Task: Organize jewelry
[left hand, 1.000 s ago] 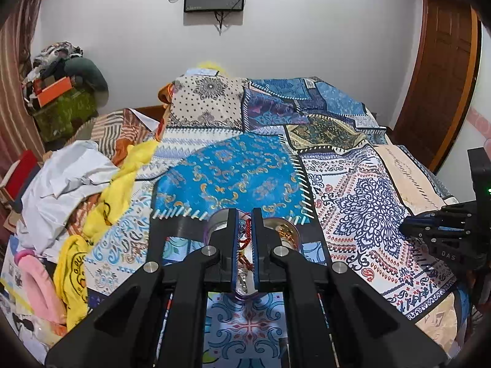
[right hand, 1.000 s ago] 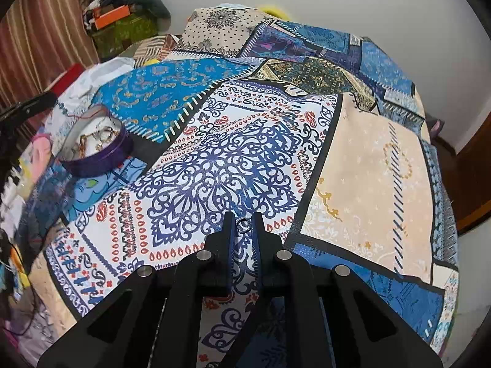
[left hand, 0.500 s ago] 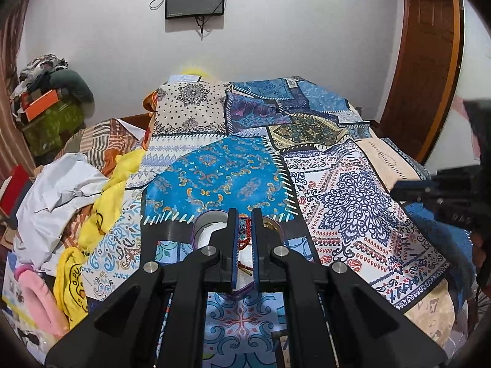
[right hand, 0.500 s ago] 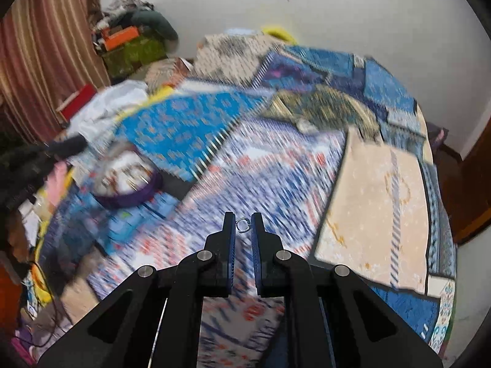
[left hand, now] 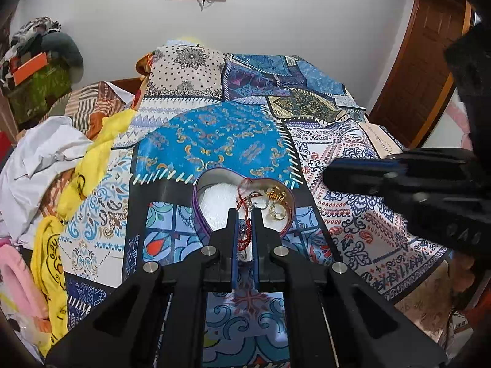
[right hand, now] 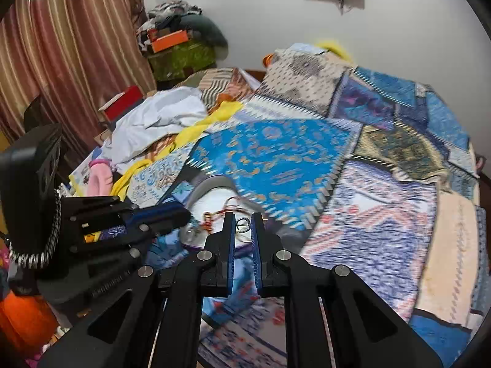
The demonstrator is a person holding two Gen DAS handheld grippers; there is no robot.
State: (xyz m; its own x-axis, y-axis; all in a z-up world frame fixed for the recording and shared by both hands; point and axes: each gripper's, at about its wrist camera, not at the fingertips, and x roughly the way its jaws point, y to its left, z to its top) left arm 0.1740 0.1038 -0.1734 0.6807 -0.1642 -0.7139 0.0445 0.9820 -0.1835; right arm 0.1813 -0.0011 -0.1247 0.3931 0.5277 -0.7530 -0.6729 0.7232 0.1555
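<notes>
Both grippers over purple heart-shaped tin (left hand: pixel 211 184) on patchwork bedspread (left hand: pixel 214 135).
Left gripper (left hand: pixel 244 214) nearly closed on red beaded string (left hand: pixel 244 236), hanging vertically; right gripper (right hand: pixel 243 219) pinching small silver ring (right hand: pixel 242 224), upright.

The left tool (left hand: pixel 244 211) and right tool (right hand: pixel 243 216) both show fingers nearly closed, tips converging.

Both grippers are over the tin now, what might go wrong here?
The ring sits at the very tips of the right gripper, so it could slip out onto the patterned quilt and be hard to spot. The left gripper holds a red bracelet; the two could collide above the tin.
</notes>
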